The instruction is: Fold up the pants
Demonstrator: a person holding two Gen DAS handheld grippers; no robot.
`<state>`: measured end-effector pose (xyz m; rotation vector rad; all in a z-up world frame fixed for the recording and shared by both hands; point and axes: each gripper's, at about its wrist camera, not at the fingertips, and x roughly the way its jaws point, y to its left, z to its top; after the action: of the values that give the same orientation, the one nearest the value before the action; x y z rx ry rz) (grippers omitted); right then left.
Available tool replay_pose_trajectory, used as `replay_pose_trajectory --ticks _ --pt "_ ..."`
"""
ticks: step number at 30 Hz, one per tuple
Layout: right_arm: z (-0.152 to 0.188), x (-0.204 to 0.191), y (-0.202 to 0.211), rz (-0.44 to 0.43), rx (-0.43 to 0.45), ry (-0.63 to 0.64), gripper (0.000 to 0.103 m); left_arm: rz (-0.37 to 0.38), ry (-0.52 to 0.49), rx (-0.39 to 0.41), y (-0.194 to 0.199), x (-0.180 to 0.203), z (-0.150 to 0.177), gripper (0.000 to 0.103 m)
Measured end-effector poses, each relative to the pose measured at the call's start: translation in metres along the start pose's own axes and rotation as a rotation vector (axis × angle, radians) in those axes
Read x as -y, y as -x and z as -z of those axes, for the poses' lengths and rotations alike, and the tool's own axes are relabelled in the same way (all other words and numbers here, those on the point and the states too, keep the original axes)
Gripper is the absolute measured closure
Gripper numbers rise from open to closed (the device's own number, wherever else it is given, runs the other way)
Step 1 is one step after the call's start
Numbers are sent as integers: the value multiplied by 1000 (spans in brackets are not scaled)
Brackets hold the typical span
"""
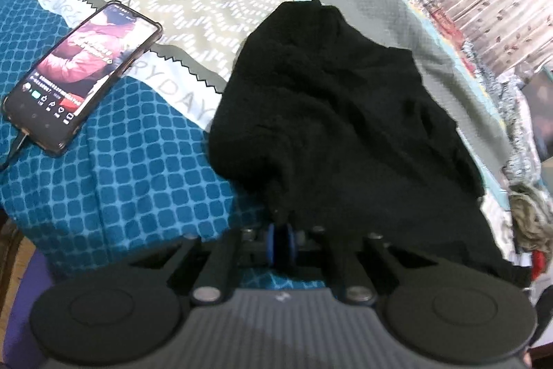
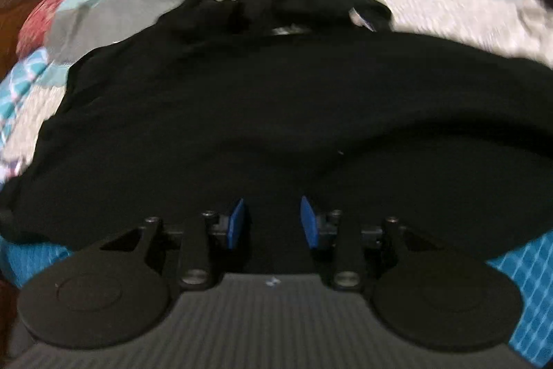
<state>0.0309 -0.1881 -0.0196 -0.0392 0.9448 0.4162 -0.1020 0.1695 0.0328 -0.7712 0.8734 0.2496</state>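
Presently, item: black soft-fabric pants (image 1: 331, 113), heaped on patterned bed quilt (image 1: 138, 182).
Handling: light, limp, likely slumps.
Left gripper (image 1: 281, 242): fingers pinching near edge.
Right gripper (image 2: 273, 222): fingers apart, empty.
Hold: waistband edge.

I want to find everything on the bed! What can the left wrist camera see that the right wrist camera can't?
Only the left wrist view shows a phone with its screen lit, on the blue checked blanket, and the left gripper, shut on the black pants. Only the right wrist view shows the right gripper, open over the pants. Both show the pants and the bedding.
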Motion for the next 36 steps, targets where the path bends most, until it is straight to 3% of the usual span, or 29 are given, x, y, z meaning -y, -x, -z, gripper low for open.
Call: replay_pose_trajectory --ticks 2,6,9,11,13,14,17,20,21,22,23,24,26,28,29,31,33,36 --pt "-11 5 6 -31 -1 -2 63 32 9 10 13 -5 -2 88" --pt "-42 31 23 -93 97 -135 63 47 18 146 48 -13 -21 71" --pt "-82 54 25 -70 184 -198 62 25 21 192 47 -8 -48 70" --pt "-110 67 15 -17 225 -240 49 2 -8 199 34 4 -66 69" --pt "-132 84 -1 16 259 -275 37 -27 -82 218 12 23 -85 58" --pt "-142 92 -12 29 260 -291 33 -56 -116 226 -1 32 -95 51" --pt "-173 111 -62 43 200 -373 31 -102 -173 213 -43 54 -127 47" --pt "-192 122 -110 26 94 -438 32 -144 -176 194 -88 69 -158 25" --pt "-193 120 -118 15 66 -436 35 -155 -180 194 -101 73 -167 24" --pt "-197 109 -123 15 52 -378 61 -163 -188 187 -112 73 -170 24" --pt "-203 99 -126 16 38 -298 79 -177 -199 177 -125 77 -176 28" --pt "-209 89 -124 25 35 -229 80 -190 -209 158 -138 81 -181 42" --pt "-227 79 -105 94 109 -60 83 -194 -225 99 -160 84 -185 70" --pt "-247 81 -74 237 253 92 83 -195 -240 96 -165 88 -184 78" --pt "-256 88 -59 326 324 138 83 -180 -259 99 -164 89 -182 90" --pt "-269 108 -31 557 473 204 83 -162 -294 115 -155 92 -177 94" --pt "-268 128 -18 694 525 233 80 -136 -315 124 -145 87 -169 95" --pt "-248 159 -26 730 404 221 60 -109 -298 117 -136 80 -169 95"
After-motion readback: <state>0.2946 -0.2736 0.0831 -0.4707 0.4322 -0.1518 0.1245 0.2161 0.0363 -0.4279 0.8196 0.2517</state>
